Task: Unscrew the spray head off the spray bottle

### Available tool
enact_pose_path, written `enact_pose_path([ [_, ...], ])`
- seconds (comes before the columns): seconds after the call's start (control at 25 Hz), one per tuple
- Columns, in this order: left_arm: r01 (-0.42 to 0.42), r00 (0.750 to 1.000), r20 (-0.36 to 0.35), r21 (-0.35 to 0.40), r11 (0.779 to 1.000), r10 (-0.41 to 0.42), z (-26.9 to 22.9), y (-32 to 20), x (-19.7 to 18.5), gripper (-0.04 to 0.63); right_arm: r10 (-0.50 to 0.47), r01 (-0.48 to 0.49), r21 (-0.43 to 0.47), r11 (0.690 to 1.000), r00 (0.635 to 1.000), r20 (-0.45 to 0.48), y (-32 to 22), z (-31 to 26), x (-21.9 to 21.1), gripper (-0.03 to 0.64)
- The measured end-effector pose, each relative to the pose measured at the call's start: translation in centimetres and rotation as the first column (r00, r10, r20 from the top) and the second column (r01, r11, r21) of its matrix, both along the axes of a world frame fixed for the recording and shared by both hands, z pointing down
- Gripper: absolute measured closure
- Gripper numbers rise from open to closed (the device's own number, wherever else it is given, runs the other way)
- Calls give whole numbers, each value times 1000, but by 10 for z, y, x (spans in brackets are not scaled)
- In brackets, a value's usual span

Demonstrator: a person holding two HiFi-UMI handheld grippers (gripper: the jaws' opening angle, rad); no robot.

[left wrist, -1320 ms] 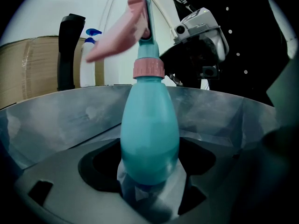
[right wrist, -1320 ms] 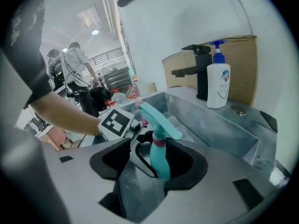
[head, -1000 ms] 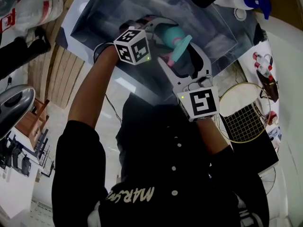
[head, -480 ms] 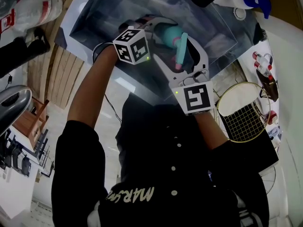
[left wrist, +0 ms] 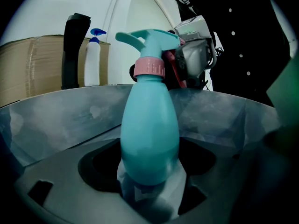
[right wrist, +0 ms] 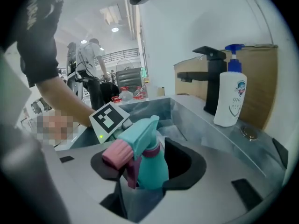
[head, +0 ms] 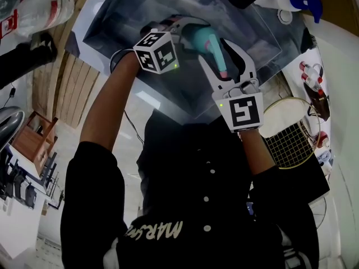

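The left claw [left wrist: 150,190] grips the teal spray bottle [left wrist: 149,134] by its base, holding it over the sink [head: 249,21]. The right claw [right wrist: 140,186] has just been closing, and its jaws now clamp the spray head [right wrist: 140,133].

Steel sink [right wrist: 210,125], black faucet [right wrist: 212,78], white wall [right wrist: 187,22], wooden floor [head: 70,91], ceiling light [right wrist: 115,30] lit
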State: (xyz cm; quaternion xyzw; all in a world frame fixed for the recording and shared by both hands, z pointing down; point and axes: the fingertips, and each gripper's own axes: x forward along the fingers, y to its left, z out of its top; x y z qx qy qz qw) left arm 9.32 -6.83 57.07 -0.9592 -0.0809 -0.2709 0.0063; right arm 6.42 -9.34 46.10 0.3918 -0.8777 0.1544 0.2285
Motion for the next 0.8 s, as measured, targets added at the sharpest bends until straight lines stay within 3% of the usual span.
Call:
enact_pose_path([
  [0.12,4,1000,0,-1,1000,-4,0,0,0,213,4,-4,42,999,1000,4,-2,-3,2,466],
  [0.36,2,1000,-1,1,1000,-2,0,1,0,213,-57,60,25,998,994,-95,2,6,2,465],
  [0.6,5,1000,0,3,1000,-5,0,0,0,213,-68,69,17,997,994,-82,0,6,-1,468],
  [0.8,3,1000,1,4,1000,-3,0,0,-1,213,-171,173,24,985,982,-83,-1,0,-3,469],
])
